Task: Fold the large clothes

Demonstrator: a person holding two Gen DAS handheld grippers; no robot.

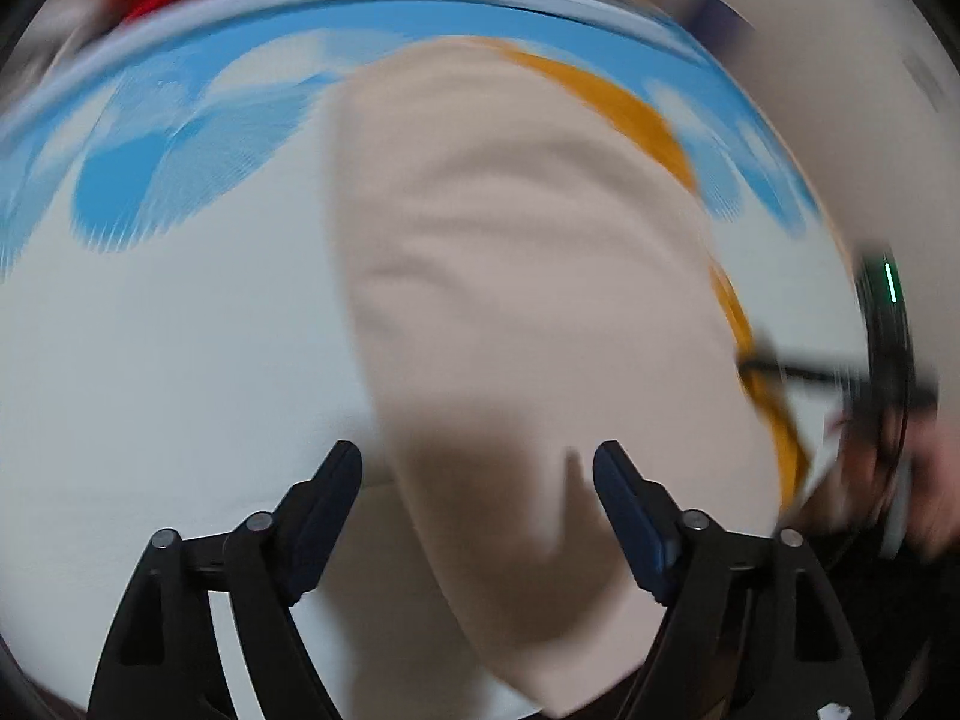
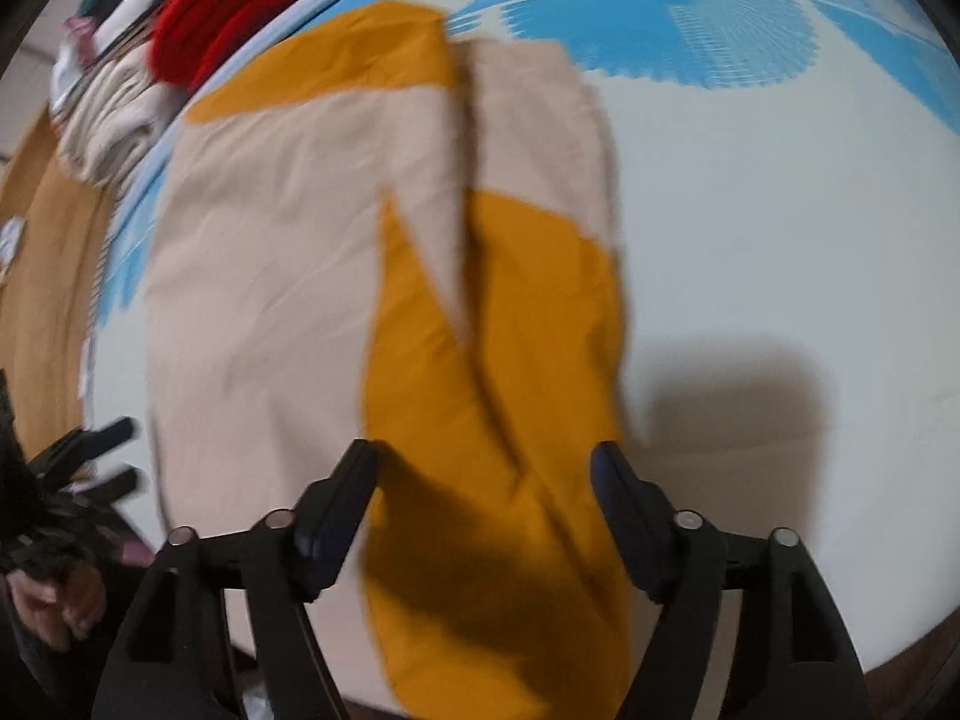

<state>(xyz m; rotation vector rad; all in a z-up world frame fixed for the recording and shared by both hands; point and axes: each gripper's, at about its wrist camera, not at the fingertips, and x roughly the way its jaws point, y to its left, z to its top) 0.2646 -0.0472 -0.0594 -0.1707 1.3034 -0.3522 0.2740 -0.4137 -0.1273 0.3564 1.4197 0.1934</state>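
A beige and mustard-yellow garment (image 2: 300,252) lies partly folded on a white table with a blue pattern (image 2: 750,210). In the left wrist view its beige side (image 1: 510,276) fills the middle, with a yellow edge (image 1: 630,108) on the right. My left gripper (image 1: 477,468) is open just above the beige cloth and holds nothing. My right gripper (image 2: 483,468) is open above the yellow part (image 2: 498,396) and holds nothing. The left gripper also shows at the left edge of the right wrist view (image 2: 90,456). Both views are motion-blurred.
A pile of other clothes, red (image 2: 222,6) and cream (image 2: 114,114), lies beyond the table's far edge. A brown surface (image 2: 48,276) lies to the left of the table. The right gripper shows blurred at the right of the left wrist view (image 1: 888,372).
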